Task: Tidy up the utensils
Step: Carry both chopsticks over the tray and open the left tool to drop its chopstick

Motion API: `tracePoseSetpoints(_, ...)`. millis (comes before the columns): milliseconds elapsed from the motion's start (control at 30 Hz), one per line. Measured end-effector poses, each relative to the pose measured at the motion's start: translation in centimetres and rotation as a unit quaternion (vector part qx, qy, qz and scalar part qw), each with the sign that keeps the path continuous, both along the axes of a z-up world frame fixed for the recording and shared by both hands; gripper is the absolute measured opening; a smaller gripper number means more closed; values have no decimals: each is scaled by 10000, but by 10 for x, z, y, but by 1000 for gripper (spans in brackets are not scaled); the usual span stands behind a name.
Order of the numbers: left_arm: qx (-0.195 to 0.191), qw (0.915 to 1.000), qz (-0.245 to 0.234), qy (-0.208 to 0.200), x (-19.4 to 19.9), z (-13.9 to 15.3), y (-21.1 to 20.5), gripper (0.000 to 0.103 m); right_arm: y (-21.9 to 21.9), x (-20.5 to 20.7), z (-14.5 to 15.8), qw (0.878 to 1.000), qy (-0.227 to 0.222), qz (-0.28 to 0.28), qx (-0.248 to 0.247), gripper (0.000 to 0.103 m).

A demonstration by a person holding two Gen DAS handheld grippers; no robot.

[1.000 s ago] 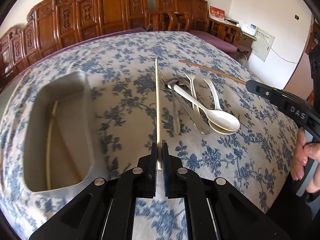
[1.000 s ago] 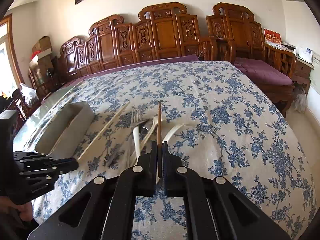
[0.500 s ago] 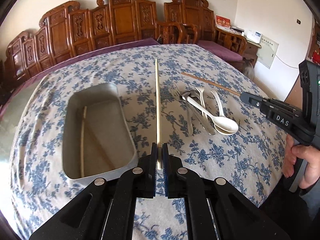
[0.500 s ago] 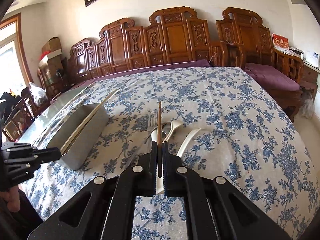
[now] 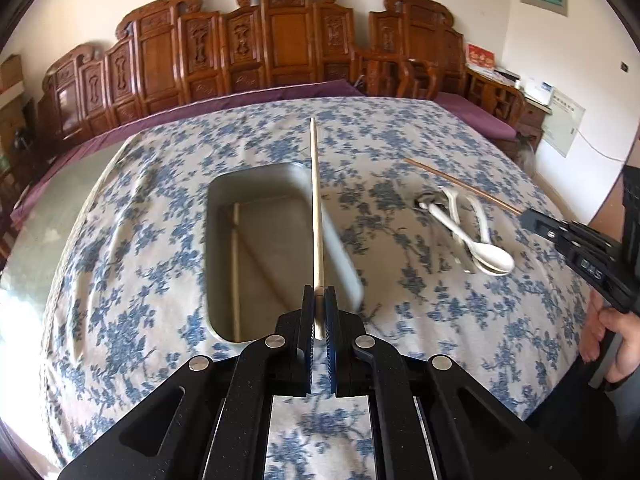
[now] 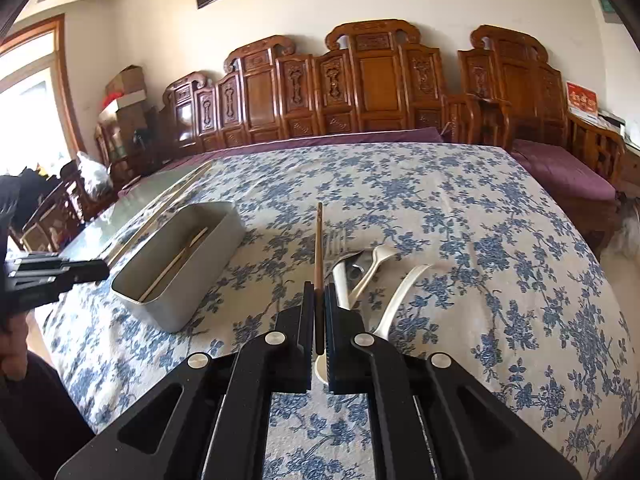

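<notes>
My left gripper (image 5: 319, 292) is shut on a pale chopstick (image 5: 315, 200) that points forward over the right side of the grey metal tray (image 5: 344, 260). One pale chopstick (image 5: 236, 272) lies inside that tray. My right gripper (image 6: 319, 288) is shut on a brown chopstick (image 6: 318, 240), held above the cloth beside the pile of white spoons (image 6: 376, 260) and a metal fork (image 6: 334, 240). In the left wrist view the right gripper (image 5: 528, 216) shows at the right edge with the brown chopstick (image 5: 460, 184), above the spoons (image 5: 472, 240). The tray (image 6: 200, 272) sits left of my right gripper.
The table carries a blue floral cloth (image 5: 440, 320). Bare glass table top (image 5: 36, 216) shows at the left. Carved wooden chairs (image 6: 360, 92) line the far side. A person's hand (image 5: 616, 340) grips the right tool's handle. A cardboard box (image 6: 124, 80) stands at the far left.
My left gripper has carried the pale chopstick leftward and up, from beside the tray to over its right side. The right gripper drifted slightly, still holding the brown chopstick over the spoons.
</notes>
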State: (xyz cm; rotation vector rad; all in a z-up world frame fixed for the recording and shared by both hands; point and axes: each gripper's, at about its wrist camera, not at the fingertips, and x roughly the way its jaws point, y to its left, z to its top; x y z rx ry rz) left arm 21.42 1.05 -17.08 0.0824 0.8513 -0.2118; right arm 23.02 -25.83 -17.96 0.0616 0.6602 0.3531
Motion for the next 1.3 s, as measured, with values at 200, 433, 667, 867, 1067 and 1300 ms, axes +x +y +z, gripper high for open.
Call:
tracePoseSetpoints(200, 117, 9993, 206, 301, 15, -13, 20, 4, 12, -5, 5, 9998, -45, 204, 9, 6)
tracePoseSetpoints(433, 98, 9976, 306, 618, 29, -29, 31, 4, 23, -8, 5, 9993, -27, 361, -26, 6)
tracePoseSetpoints(667, 36, 9969, 338, 705, 39, -35, 33, 4, 29, -8, 4, 9991, 15, 420, -40, 6)
tracePoseSetpoints(867, -92, 9966, 410, 702, 44, -40, 36, 4, 34, -7, 3, 9990, 70, 443, -39, 6)
tracePoseSetpoints(1067, -195, 9959, 465, 753, 50, -44, 38, 4, 41, -5, 9, 9992, -59, 383, -129, 6)
tracePoseSetpoints(1300, -263, 9968, 450, 609, 47, -35, 40, 4, 47, 1, 29, 9990, -171, 399, -72, 6)
